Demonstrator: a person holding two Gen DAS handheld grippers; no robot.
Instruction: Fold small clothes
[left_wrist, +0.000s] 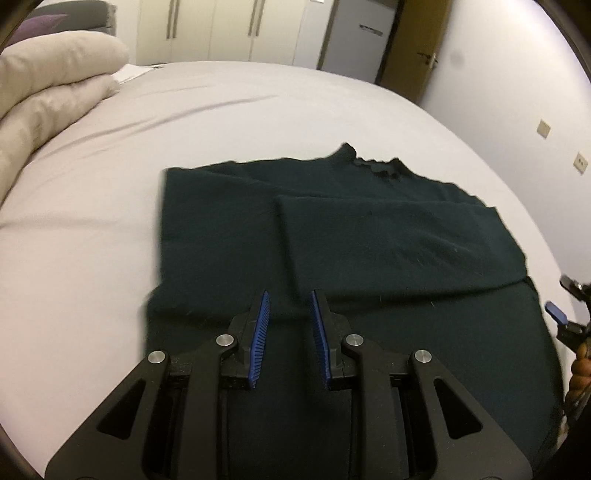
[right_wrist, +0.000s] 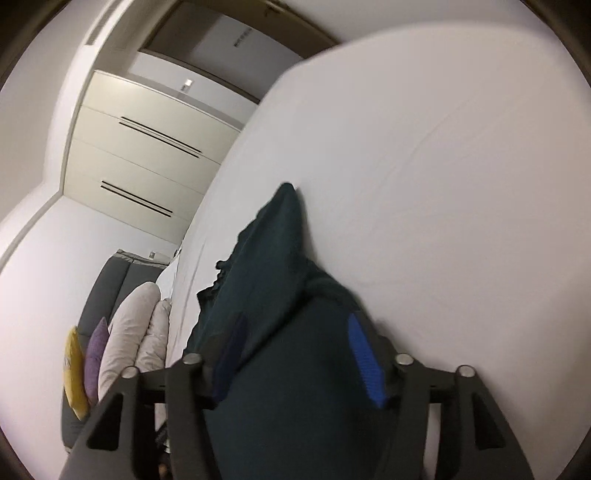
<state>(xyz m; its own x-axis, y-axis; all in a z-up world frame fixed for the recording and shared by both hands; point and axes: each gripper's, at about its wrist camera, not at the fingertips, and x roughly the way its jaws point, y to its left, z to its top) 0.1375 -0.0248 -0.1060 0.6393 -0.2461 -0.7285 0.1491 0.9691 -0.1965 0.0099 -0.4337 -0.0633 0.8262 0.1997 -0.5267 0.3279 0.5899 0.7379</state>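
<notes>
A dark green top (left_wrist: 221, 229) lies flat on the white bed (left_wrist: 221, 118), its frilled neckline at the far edge and one sleeve (left_wrist: 388, 240) folded across the body. My left gripper (left_wrist: 289, 295) hovers over the near hem, and there is a narrow gap between its blue pads (left_wrist: 260, 332) with no cloth in it. The right gripper's blue pad (left_wrist: 557, 313) shows at the right edge, beside the top. In the right wrist view the right gripper (right_wrist: 295, 321) stands wide open over the top (right_wrist: 273, 258), pads clear of the cloth.
A rolled cream duvet (left_wrist: 48, 85) lies at the bed's far left. Yellow (right_wrist: 74, 373) and purple (right_wrist: 96, 354) cushions sit against a grey headboard. Cream wardrobes (left_wrist: 221, 29) and a wooden door (left_wrist: 413, 48) stand beyond. A hand (left_wrist: 580, 369) shows at the right.
</notes>
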